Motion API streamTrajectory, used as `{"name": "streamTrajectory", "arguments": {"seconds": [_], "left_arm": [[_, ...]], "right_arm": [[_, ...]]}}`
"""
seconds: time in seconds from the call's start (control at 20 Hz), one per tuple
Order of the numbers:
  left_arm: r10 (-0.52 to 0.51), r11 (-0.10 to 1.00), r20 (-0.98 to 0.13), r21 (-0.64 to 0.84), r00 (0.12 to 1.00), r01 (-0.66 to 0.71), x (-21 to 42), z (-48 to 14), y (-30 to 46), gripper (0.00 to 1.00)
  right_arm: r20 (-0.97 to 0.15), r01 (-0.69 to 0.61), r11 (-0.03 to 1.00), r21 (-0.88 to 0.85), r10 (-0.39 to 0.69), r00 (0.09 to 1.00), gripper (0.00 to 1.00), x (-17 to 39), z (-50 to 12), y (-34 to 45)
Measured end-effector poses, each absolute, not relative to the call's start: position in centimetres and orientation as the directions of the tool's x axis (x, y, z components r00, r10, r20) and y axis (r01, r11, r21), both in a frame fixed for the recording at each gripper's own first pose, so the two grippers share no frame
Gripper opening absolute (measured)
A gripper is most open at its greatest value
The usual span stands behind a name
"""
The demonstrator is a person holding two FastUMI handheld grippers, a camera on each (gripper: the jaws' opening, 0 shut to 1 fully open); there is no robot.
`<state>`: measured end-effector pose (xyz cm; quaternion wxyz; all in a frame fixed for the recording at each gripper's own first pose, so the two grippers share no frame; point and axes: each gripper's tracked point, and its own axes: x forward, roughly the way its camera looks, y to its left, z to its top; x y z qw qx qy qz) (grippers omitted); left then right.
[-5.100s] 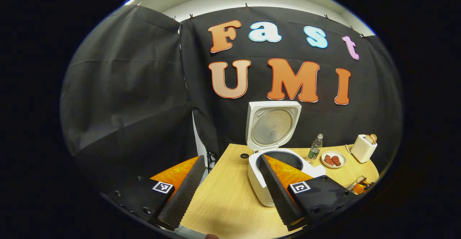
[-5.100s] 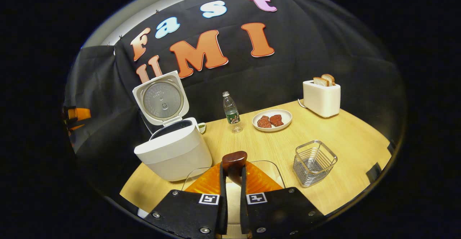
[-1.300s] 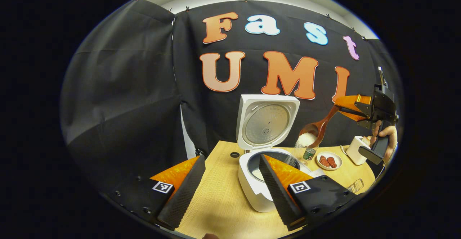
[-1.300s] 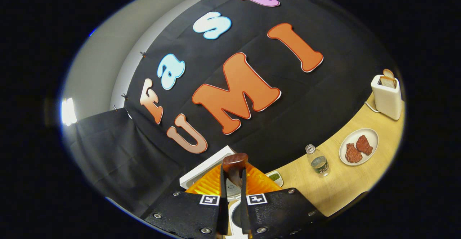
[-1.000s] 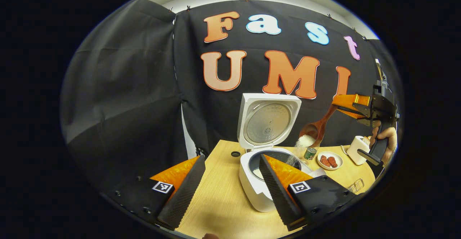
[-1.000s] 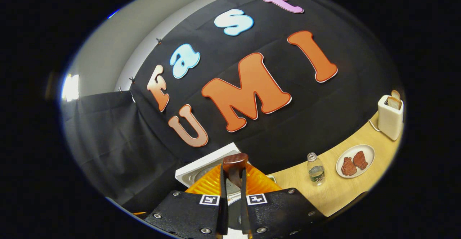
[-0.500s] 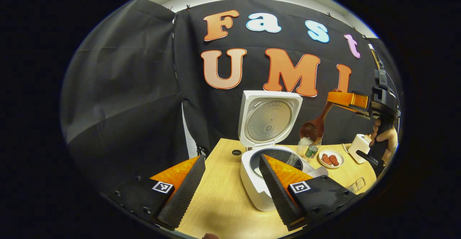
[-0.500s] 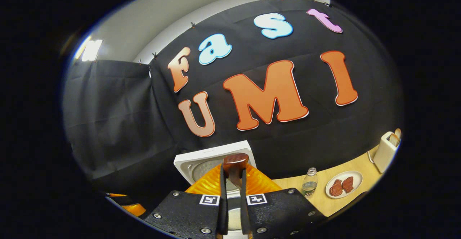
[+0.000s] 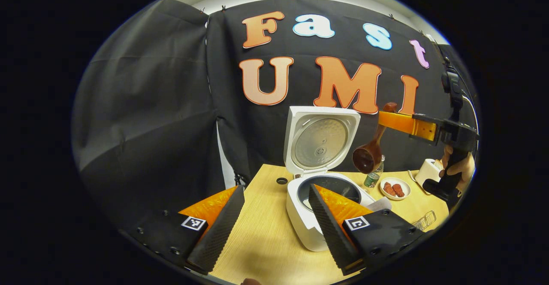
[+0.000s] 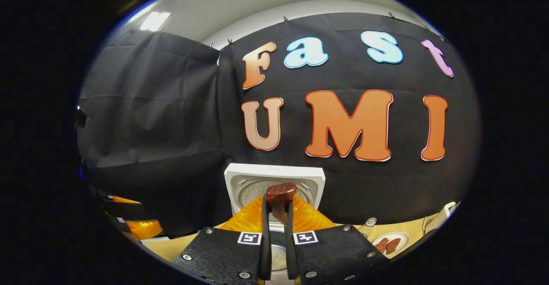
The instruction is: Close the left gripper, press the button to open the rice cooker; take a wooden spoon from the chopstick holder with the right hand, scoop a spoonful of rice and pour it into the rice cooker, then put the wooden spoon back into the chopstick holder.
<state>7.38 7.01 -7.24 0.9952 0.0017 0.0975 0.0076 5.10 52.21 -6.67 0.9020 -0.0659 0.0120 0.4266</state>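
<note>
Landmark: the white rice cooker (image 9: 315,216) stands on the wooden table (image 9: 266,242) with its lid (image 9: 321,141) swung up and the dark inner pot exposed.
Left gripper (image 9: 274,229): fingers spread wide apart, gripping nothing; in the left gripper view it sits in front of the rice cooker, one finger crossing the cooker's body.
Right gripper (image 10: 276,233): fingers drawn nearly together, both pressing on the handle of the wooden spoon (image 10: 279,201).
Spoon, left gripper view: the wooden spoon hangs bowl-down above and just right of the cooker's open pot, handle rising to the right gripper, which a hand (image 9: 461,167) holds out level.
Spoon, right gripper view: the handle end stands up between the fingers, with the cooker's raised lid straight behind it; the spoon's bowl is hidden here.
Right of the cooker: a bottle (image 9: 374,175), then a plate (image 9: 395,189) with two reddish pieces, then a white toaster (image 9: 425,171).
Chopstick holder: cannot tell.
Right gripper view, far left of the cooker: the left gripper's parts at the edge.
</note>
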Motion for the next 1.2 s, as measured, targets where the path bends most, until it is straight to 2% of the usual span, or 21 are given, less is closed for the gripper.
{"name": "streamTrajectory", "arguments": {"seconds": [0.25, 0.55, 0.9, 0.95, 1.0, 1.2], "left_arm": [[0.023, 0.999, -0.196, -0.021, 0.980, -0.028, 6.8, -7.2, 7.4, 1.00], [0.027, 0.999, -0.172, -0.029, 0.985, -0.033, 6.1, -6.2, 7.2, 1.00], [0.012, 1.000, -0.144, -0.021, 0.989, -0.016, 5.3, -5.3, 6.0, 1.00], [0.009, 1.000, -0.141, -0.017, 0.990, -0.012, 5.2, -5.2, 5.9, 1.00], [0.006, 1.000, -0.136, -0.014, 0.991, -0.008, 5.0, -4.9, 5.6, 1.00], [-0.003, 1.000, -0.129, -0.014, 0.992, 0.001, 4.6, -4.6, 4.8, 1.00]], "right_arm": [[-0.084, -0.781, 0.624, -0.037, 0.776, 0.625, 0.13, 4.8, -7.1, 51.6], [-0.068, -0.726, 0.665, 0.177, 0.744, 0.665, 0.13, 5.9, -5.7, 47.0], [-0.045, -0.633, 0.726, 0.269, 0.666, 0.744, 0.13, 5.2, -3.7, 35.8], [-0.048, -0.614, 0.741, 0.273, 0.647, 0.761, 0.08, 5.2, -3.6, 34.0], [-0.049, -0.591, 0.759, 0.274, 0.625, 0.779, 0.13, 5.2, -3.7, 32.0], [-0.076, -0.495, 0.827, 0.268, 0.530, 0.845, 0.13, 4.6, -5.0, 23.8]]}}
